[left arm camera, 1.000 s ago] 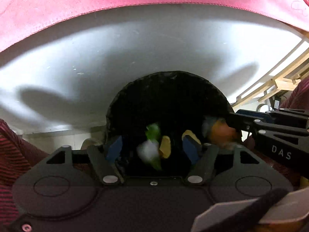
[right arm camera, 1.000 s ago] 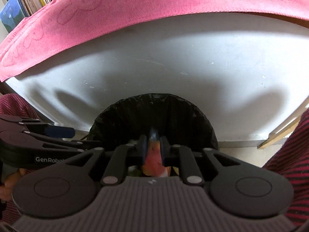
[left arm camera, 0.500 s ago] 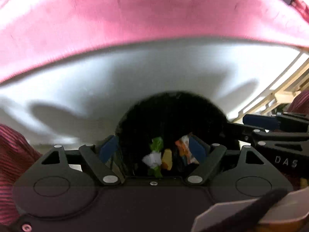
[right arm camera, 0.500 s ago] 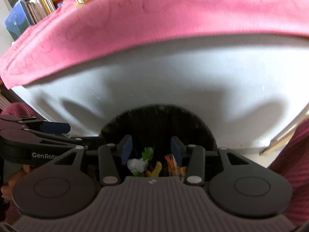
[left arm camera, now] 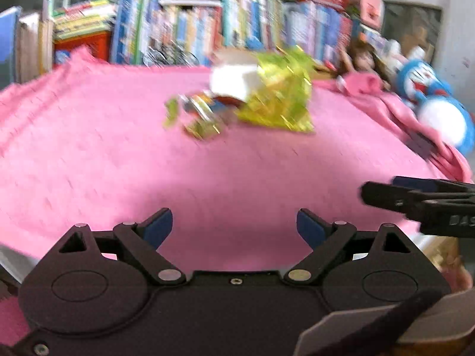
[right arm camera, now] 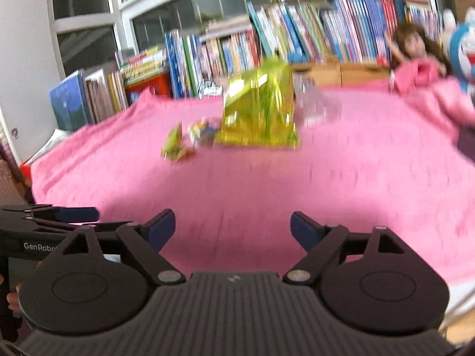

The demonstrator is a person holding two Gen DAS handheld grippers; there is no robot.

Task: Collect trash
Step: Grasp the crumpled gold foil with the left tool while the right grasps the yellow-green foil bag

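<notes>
Both views are motion-blurred. A yellow-green crinkled wrapper [left arm camera: 276, 98] [right arm camera: 259, 112] lies far back on the pink cloth [left arm camera: 207, 172] [right arm camera: 326, 172], with a white piece [left arm camera: 231, 81] at its left. Small colourful wrappers [left arm camera: 199, 115] [right arm camera: 190, 139] lie just left of it. A clear plastic piece [right arm camera: 314, 103] sits at its right. My left gripper [left arm camera: 234, 227] is open and empty over the cloth's near edge. My right gripper [right arm camera: 231, 225] is open and empty too, beside the left one. The black bin is out of view.
Rows of books [left arm camera: 207, 26] [right arm camera: 297, 32] line the back of the table. A doll [right arm camera: 412, 47] and a blue-and-white plush toy [left arm camera: 436, 101] sit at the back right on bunched pink cloth. A window [right arm camera: 89, 14] is at the far left.
Both grippers have risen from the black bin below the table edge to face the tabletop. The right gripper let its orange wrapper fall into the bin and opened wide.
</notes>
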